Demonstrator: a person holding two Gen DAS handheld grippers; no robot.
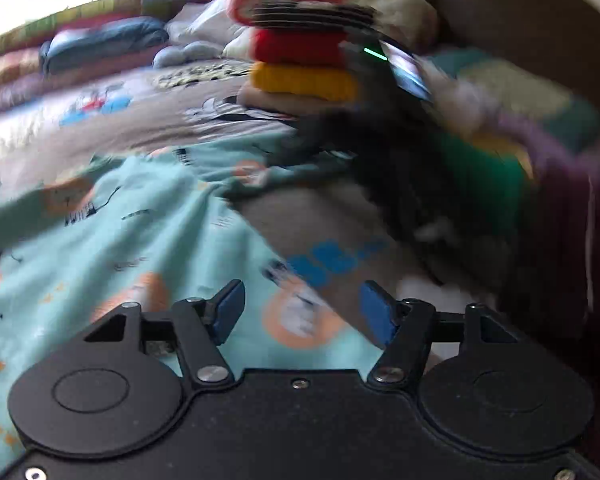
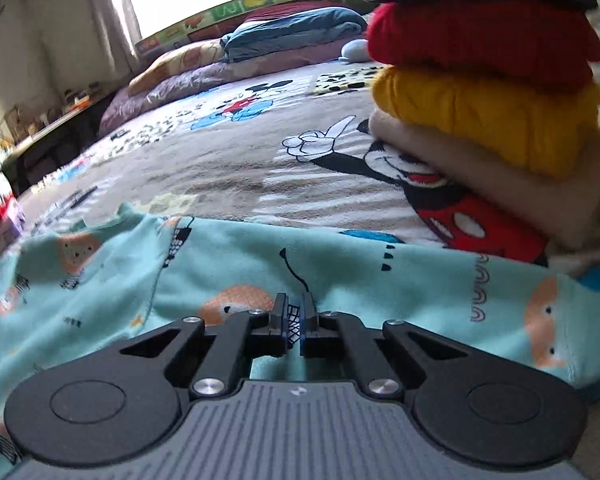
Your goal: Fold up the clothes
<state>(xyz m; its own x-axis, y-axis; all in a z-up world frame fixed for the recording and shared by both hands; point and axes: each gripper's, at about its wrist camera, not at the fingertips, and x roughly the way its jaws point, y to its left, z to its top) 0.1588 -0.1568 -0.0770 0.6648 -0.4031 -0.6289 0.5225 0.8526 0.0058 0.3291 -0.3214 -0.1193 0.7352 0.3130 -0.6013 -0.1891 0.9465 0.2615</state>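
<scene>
Bed (image 2: 228, 160), cartoon-print cover. The piece I am working on is a turquoise printed garment (image 2: 340, 264), spread rumpled across the near part of the bed; its long axis runs left to right across the right wrist view.

Right gripper (image 2: 295, 322): fingers nearly together with turquoise cloth directly under and ahead of them. I judge they pinch a fold of the garment at its near edge, though the cloth between the pads is hard to make out.

Left gripper (image 1: 302, 306): fingers apart, nothing between them, over the garment (image 1: 112, 240). That view is blurred. The cloth runs ahead and to the left of these fingers.

Stack of folded clothes (image 2: 488, 80) stands on the bed beyond the garment to the right: beige at the bottom, then yellow, red, dark striped. No containers seen.

Judgement: the right hand has the grip, so the free left fingers need a matching edge.
</scene>
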